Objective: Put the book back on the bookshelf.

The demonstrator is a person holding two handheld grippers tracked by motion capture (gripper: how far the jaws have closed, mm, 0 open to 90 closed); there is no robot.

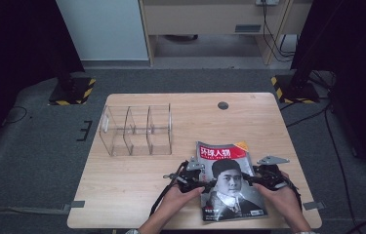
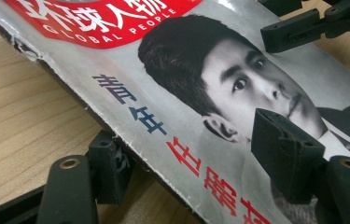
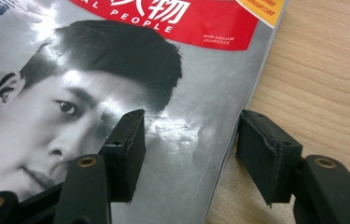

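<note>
A magazine with a red title band and a black-and-white portrait lies on the wooden table near its front right. My left gripper is at the magazine's left edge. In the left gripper view the jaws stand apart astride that worn edge of the magazine, one jaw under it and the other over the cover, with the edge slightly lifted. My right gripper is at the right edge. Its jaws are open, one above the magazine cover, the other above bare wood. The right gripper's jaws also show at the top right of the left gripper view.
A clear plastic organiser with three compartments stands at the table's back left. A round cable hole sits near the far edge. The person's hands come in over the front edge. Dark stands and cables surround the table.
</note>
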